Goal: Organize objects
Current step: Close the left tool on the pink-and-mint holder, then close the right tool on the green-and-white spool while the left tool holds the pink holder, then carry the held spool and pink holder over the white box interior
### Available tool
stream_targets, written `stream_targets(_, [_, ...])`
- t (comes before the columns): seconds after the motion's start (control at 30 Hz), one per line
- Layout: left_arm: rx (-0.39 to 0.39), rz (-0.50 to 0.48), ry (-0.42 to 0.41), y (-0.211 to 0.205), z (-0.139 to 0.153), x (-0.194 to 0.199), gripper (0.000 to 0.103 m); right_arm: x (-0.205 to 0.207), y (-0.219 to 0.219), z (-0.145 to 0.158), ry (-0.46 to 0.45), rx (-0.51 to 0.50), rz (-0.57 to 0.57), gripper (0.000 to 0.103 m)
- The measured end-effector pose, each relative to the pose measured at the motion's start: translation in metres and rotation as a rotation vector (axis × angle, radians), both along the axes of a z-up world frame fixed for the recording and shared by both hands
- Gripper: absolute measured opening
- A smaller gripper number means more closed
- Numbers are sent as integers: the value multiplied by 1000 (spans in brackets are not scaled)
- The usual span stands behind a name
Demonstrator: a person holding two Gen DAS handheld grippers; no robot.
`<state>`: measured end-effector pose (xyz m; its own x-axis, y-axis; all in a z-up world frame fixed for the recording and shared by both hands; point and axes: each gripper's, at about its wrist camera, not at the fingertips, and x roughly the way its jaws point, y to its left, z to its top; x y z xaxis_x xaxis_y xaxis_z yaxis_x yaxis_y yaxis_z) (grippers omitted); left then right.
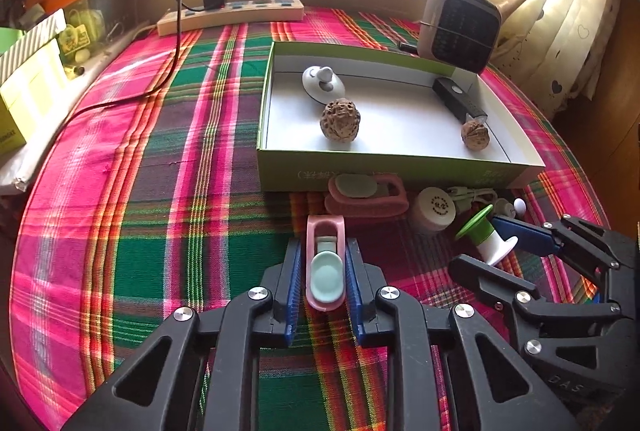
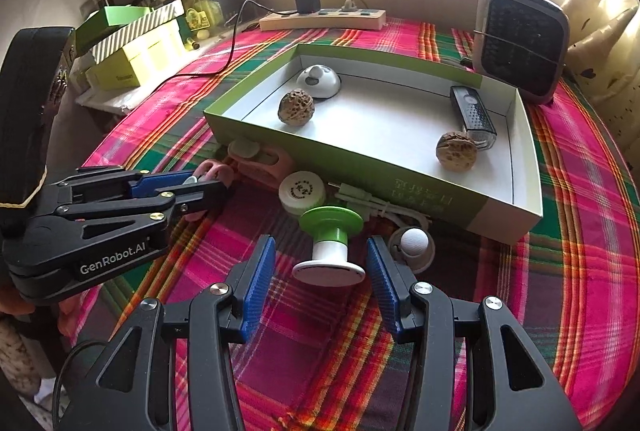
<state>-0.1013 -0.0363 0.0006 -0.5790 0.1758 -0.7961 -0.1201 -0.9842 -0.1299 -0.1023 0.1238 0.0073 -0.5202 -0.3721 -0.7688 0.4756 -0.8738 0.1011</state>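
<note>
My left gripper (image 1: 323, 251) is shut on a pink clip with a pale teal pad (image 1: 325, 267), low over the plaid cloth; it also shows in the right wrist view (image 2: 204, 183). My right gripper (image 2: 318, 255) is open around a green-and-white spool (image 2: 330, 245) lying on the cloth, pads apart from it. The green box (image 1: 400, 173) holds two walnuts (image 1: 340, 120) (image 1: 475, 136), a white dome (image 1: 322, 84) and a black device (image 1: 458, 99).
In front of the box lie a second pink clip (image 1: 366, 195), a round cream jar (image 2: 302, 193), a white cable (image 2: 376, 209) and a white ball knob (image 2: 414, 241). A heater (image 2: 520, 43) and a power strip (image 2: 322, 19) stand behind. Stacked boxes (image 2: 136, 59) stand at the left.
</note>
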Motion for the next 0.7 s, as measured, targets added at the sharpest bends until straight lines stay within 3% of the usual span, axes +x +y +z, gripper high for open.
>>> stream_targets(0.47, [5, -15, 22, -1, 0, 1, 20, -5, -6, -3, 12, 30, -13, 48])
stream_targets(0.7, [7, -13, 22, -1, 0, 0, 20, -6, -4, -3, 21, 45, -30, 35])
